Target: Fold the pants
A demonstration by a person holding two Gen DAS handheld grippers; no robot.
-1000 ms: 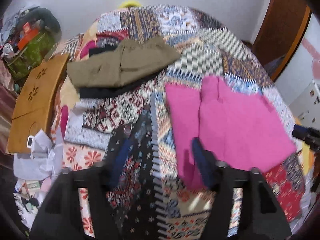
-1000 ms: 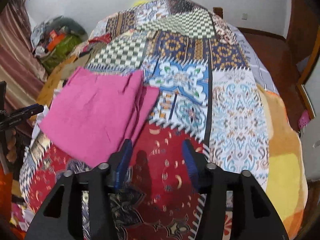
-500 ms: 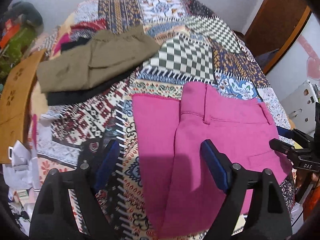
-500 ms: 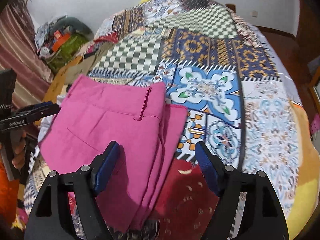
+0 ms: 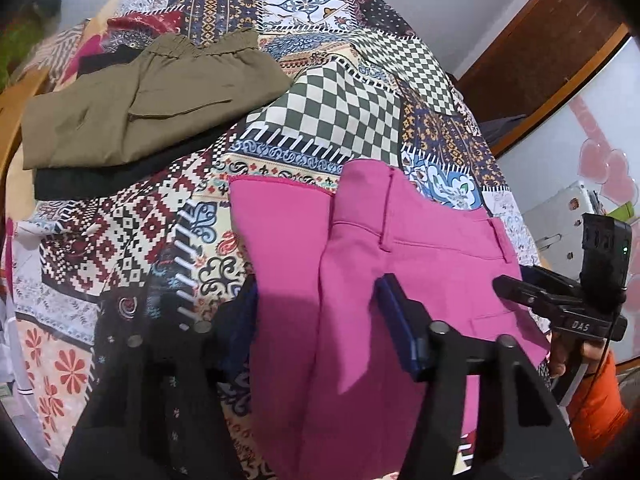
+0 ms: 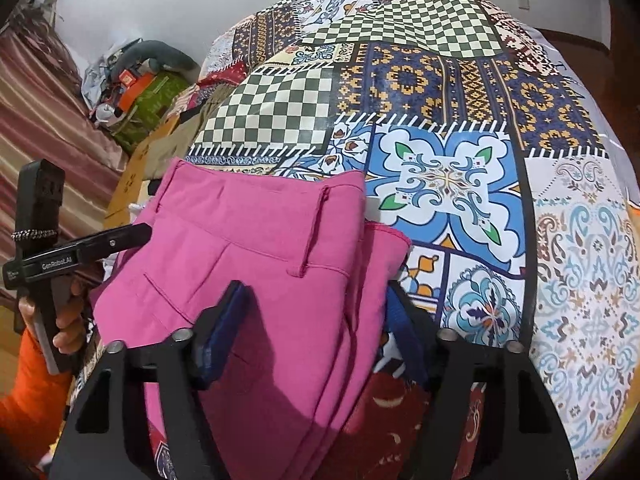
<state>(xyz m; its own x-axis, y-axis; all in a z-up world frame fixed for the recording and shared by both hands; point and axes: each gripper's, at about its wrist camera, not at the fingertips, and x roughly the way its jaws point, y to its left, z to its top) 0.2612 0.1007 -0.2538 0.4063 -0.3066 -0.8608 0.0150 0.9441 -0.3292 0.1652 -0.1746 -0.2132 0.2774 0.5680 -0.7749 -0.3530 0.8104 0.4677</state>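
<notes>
Pink pants (image 5: pixel 400 264) on bedspread (image 5: pixel 328 112), between closing jaws of both grippers.

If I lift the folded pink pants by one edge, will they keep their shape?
Probably not: the folded pink fabric pants lie limp in loose stacked layers, so they would likely droop and unfold. They look light, and may slide on the patchwork bedspread.
</notes>
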